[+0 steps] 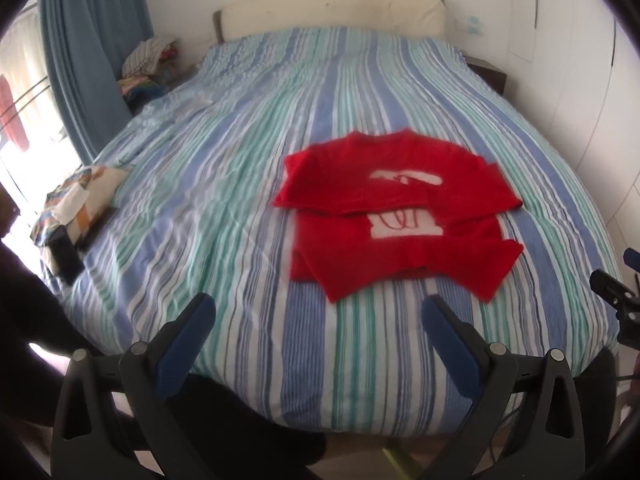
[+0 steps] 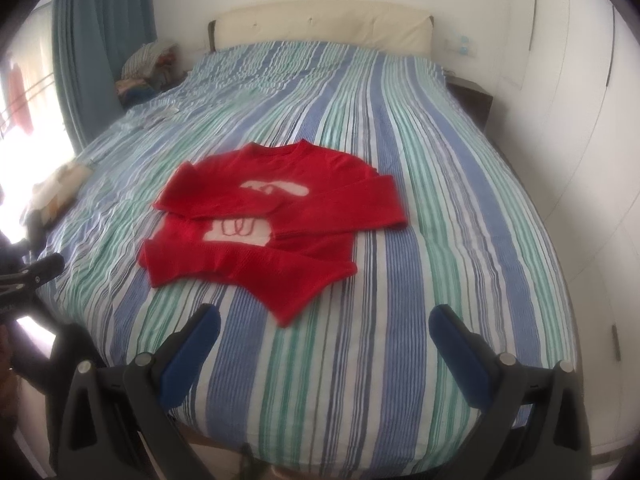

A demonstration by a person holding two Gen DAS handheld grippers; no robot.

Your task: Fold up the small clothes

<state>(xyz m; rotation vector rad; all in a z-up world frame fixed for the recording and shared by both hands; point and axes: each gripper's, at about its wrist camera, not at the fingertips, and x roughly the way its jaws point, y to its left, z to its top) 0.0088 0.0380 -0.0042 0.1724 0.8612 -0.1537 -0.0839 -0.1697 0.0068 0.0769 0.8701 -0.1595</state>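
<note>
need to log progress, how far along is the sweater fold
Done: the red sweater lies flat on the striped bed with both sleeves folded across its front. In hand: nothing; the left gripper and right gripper are open, short of it. Left: folding the body over.

Left gripper (image 1: 318, 316): jaws spread wide, blue-padded fingers (image 1: 188, 344) apart with nothing between them, held level and pointing forward. Right gripper (image 2: 324, 326): same pose, jaws wide, blue pads (image 2: 460, 356) empty. Each gripper shows at the edge of the other's view, so the two sit side by side, well apart.
</note>
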